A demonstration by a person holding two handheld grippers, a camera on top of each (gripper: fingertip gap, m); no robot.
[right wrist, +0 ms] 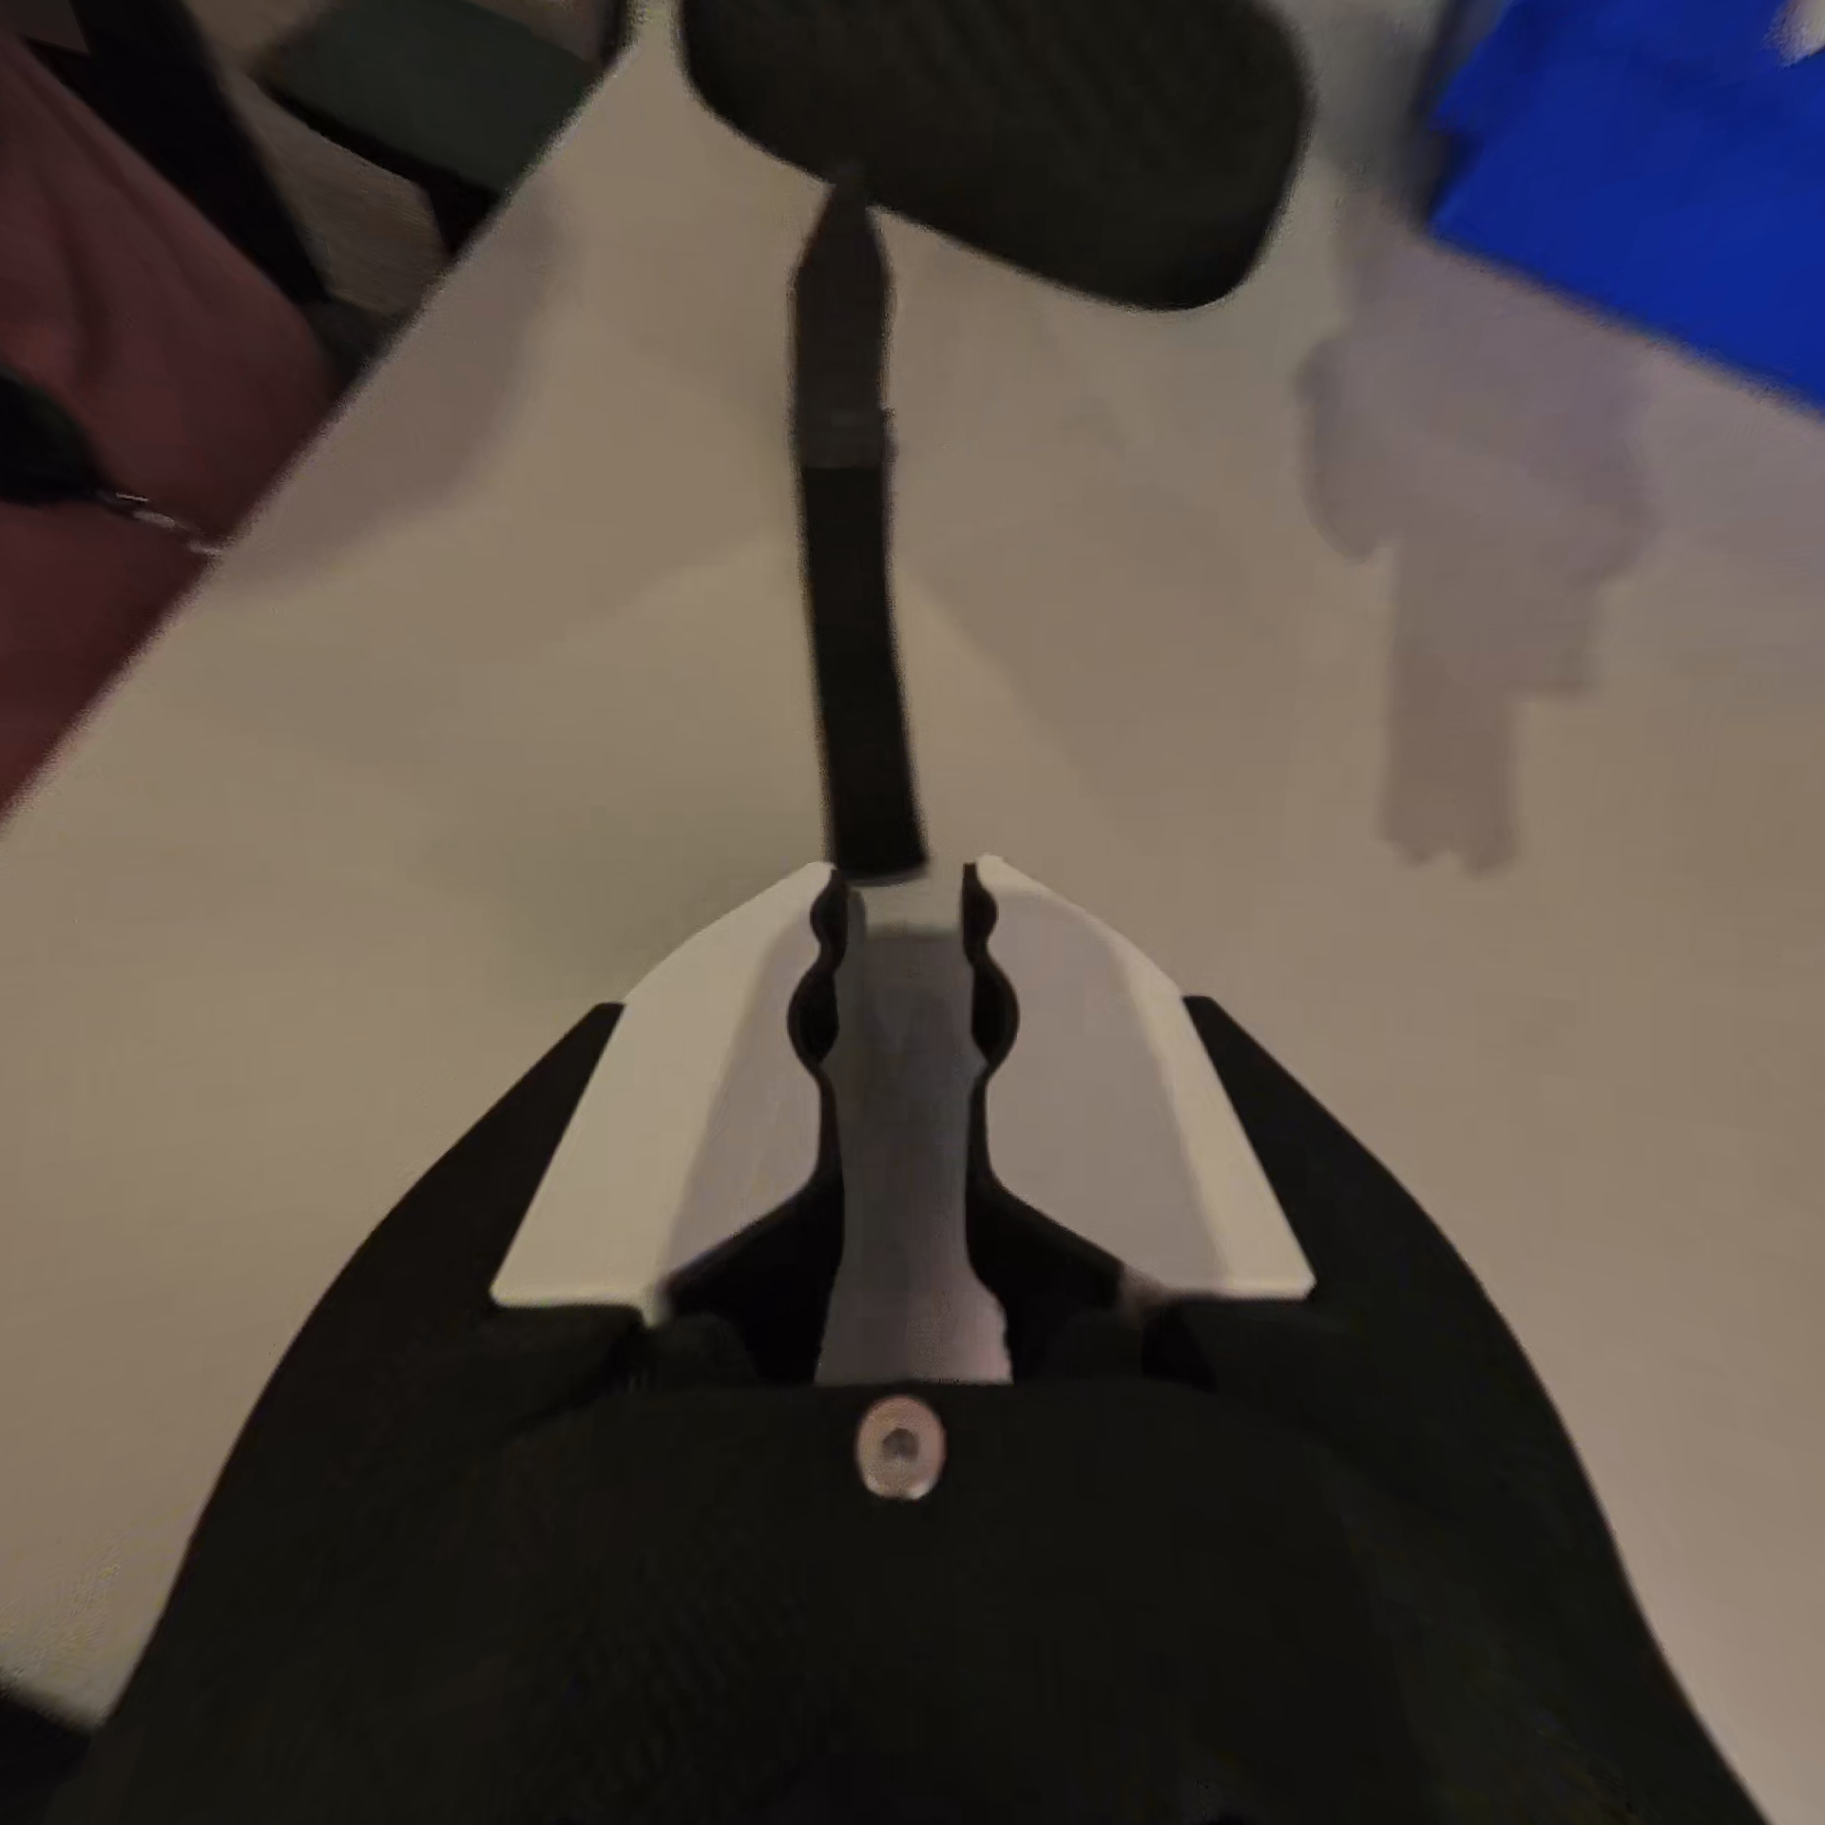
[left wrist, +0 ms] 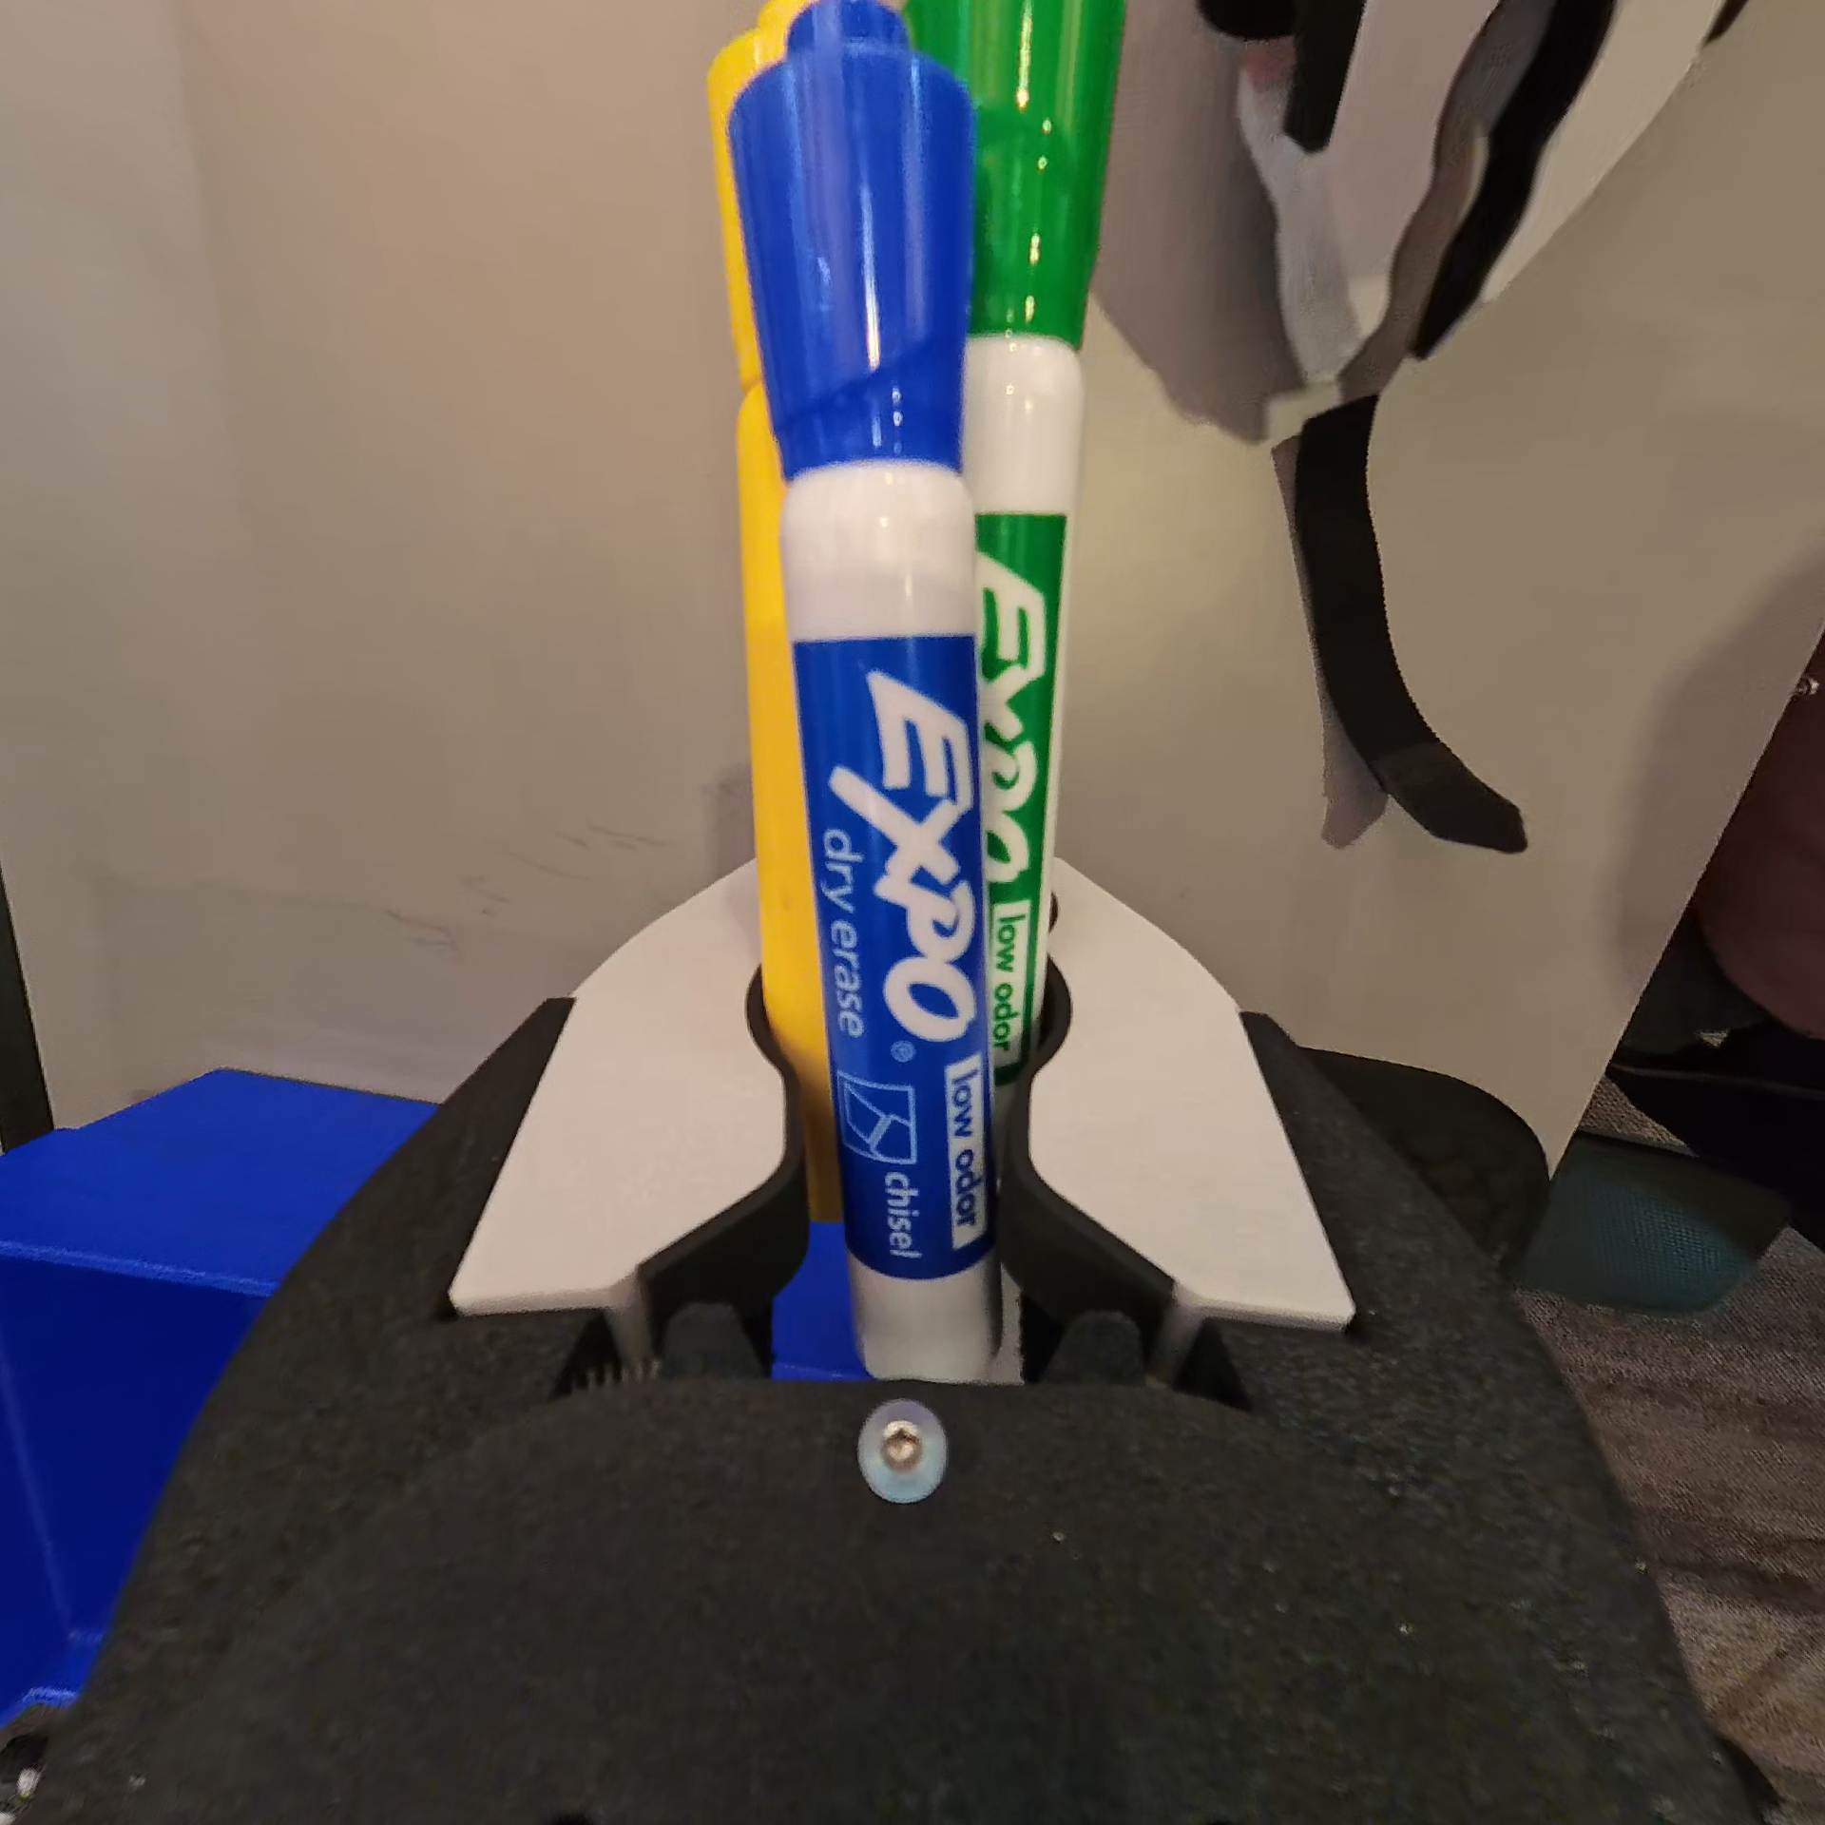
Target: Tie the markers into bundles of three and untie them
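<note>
Left gripper [left wrist: 904, 988] clamps three markers [left wrist: 879, 790] while right gripper [right wrist: 904, 879] pinches the strap [right wrist: 854, 593], wrapping apparently next.

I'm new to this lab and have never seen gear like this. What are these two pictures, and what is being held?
There is no robot here: a person holds a hand-held claw in each hand, and each claw carries a camera looking forward along its two white fingers.

The left wrist view shows the left claw shut on three markers: a blue marker in front, a green marker and a yellow marker behind it. The right claw with a hanging black strap shows at upper right.

The right wrist view, which is blurred, shows the right claw above a pale table, with the strap at its fingertips. Whether it pinches the strap, I cannot tell. A blue bin sits at upper right.
</note>
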